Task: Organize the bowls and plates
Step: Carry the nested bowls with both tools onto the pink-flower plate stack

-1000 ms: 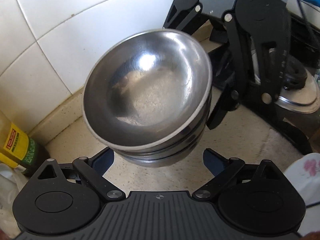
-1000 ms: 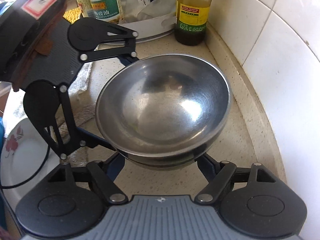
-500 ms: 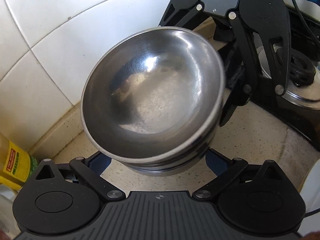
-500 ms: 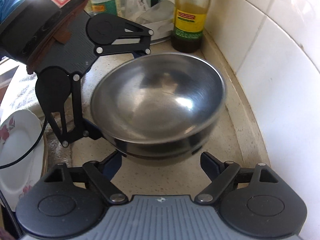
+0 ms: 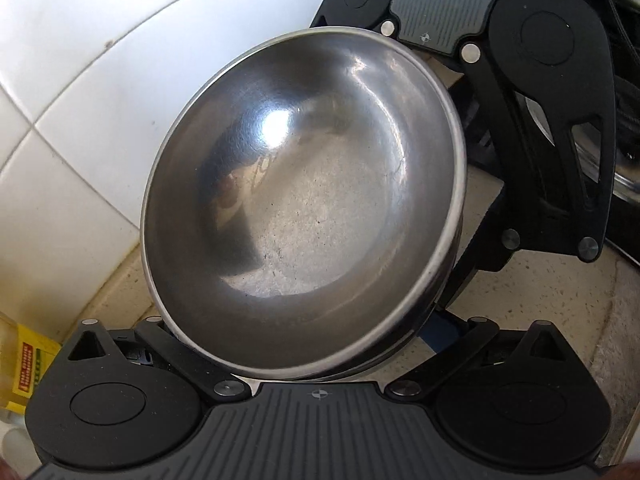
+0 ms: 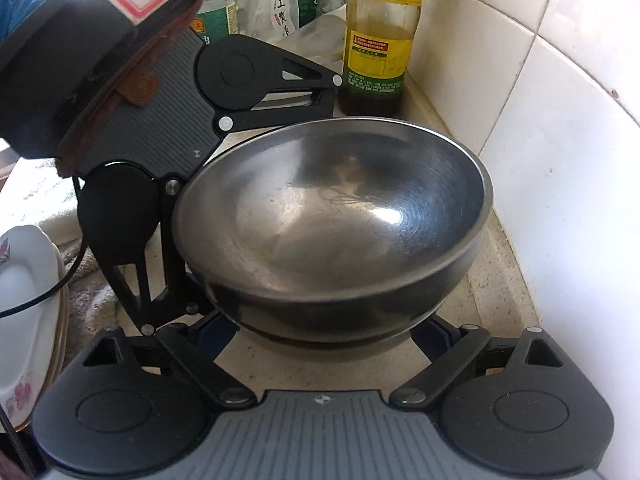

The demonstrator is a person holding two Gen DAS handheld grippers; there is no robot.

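While both grippers face each other across the steel bowls, the right wrist view reads, left to right: floral plate stack at the far left edge on a towel; then the left gripper, its linkage arms spread to either side of the bowls; then the bowls themselves, a nested stack with a second rim visible beneath the top one, tilted and clear of the beige counter. Oil bottle stands behind, against the white tiled wall.

Left wrist view, left to right: tiled wall, bowls filling the centre, right gripper beyond them on the right.

Jaws: each gripper's fingers are spread wide and pass under or beside the stack's lower wall; fingertips are hidden by the bowls. Cannot tell whether either pair presses on the stack or only cradles it.
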